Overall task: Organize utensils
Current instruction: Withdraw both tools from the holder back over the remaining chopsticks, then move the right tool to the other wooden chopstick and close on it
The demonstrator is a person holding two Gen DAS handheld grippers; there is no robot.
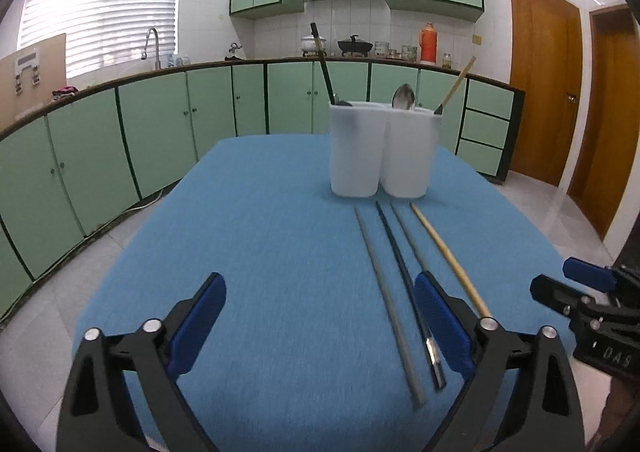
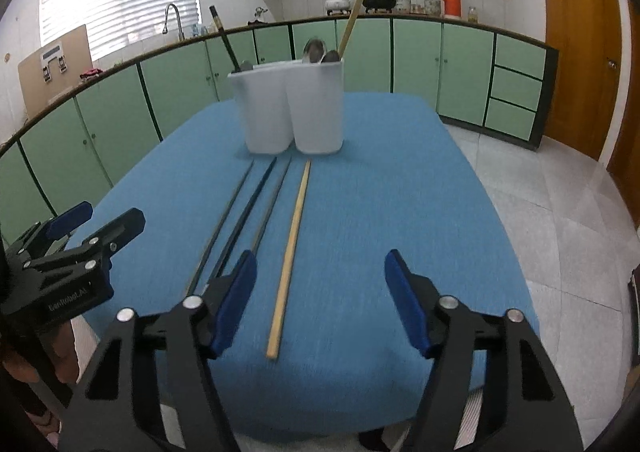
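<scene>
1. The counter (image 1: 248, 236), under a blue cloth, filled the middle of both views.
2. Two white cups (image 1: 380, 148) stood touching side by side at the upper centre of the left wrist view. In the right wrist view they (image 2: 294, 108) sat just above centre.
3. A black-handled utensil (image 1: 322, 62) leaned out of the left cup. A spoon (image 1: 403, 97) and a wooden-handled utensil (image 1: 456, 86) stood in the right cup.
4. Four chopsticks lay on the cloth just below the cups, roughly parallel and apart from one another.
5. From left to right in the left wrist view they were a grey stick (image 1: 386, 300), a black stick (image 1: 400, 264), a second grey stick (image 1: 408, 236) and a wooden stick (image 1: 444, 252).
6. In the right wrist view the wooden stick (image 2: 290, 256) ran from just below the cups toward the bottom of the frame.
7. The left tongs (image 1: 320, 324) stood wide open at the bottom of their own view, with nothing pressed between the pads. The near ends of the grey and black sticks lay on the cloth between the blue fingers.
8. The right tongs (image 2: 320, 300) were also open and held nothing. The near end of the wooden stick lay between their fingers, closer to the left one.
9. Each pair of tongs showed at the edge of the other's view: the right pair at lower right, the left pair at lower left.
</scene>
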